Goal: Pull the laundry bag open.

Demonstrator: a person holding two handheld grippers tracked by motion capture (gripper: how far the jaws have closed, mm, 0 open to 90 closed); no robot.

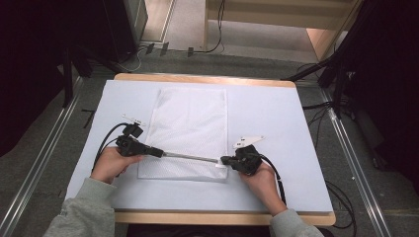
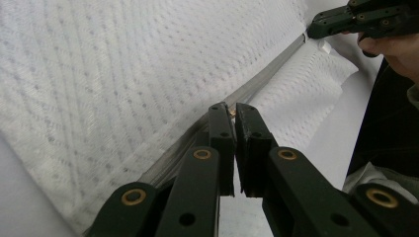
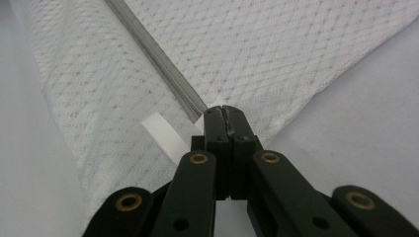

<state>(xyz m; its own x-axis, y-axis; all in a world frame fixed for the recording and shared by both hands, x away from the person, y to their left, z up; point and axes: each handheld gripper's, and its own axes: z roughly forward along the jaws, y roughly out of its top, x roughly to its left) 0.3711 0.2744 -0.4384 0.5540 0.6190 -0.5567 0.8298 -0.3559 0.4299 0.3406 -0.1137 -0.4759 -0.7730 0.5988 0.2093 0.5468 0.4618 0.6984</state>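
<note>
A white mesh bag [image 1: 190, 123] lies flat on the pale mat, with a grey zipper [image 1: 190, 157] running across its near end. My left gripper [image 1: 159, 152] is at the zipper's left part, shut on a small slider pull [image 2: 231, 111] between its tips [image 2: 232, 109]. My right gripper [image 1: 225, 160] is shut on the zipper's right end [image 3: 197, 106] at the bag's corner, its jaws pressed together [image 3: 226, 112]. A white ribbon tab [image 3: 165, 136] sticks out beside it. The left gripper view also shows the right gripper [image 2: 316, 30] far along the zipper [image 2: 267, 79].
The table [image 1: 222, 217] has a wooden rim and a pale mat [image 1: 276, 128] with bare room right and left of the bag. Metal rails [image 1: 34, 168] and cables [image 1: 341, 197] run on the floor at both sides. Dark stands [image 1: 341, 74] are at the back.
</note>
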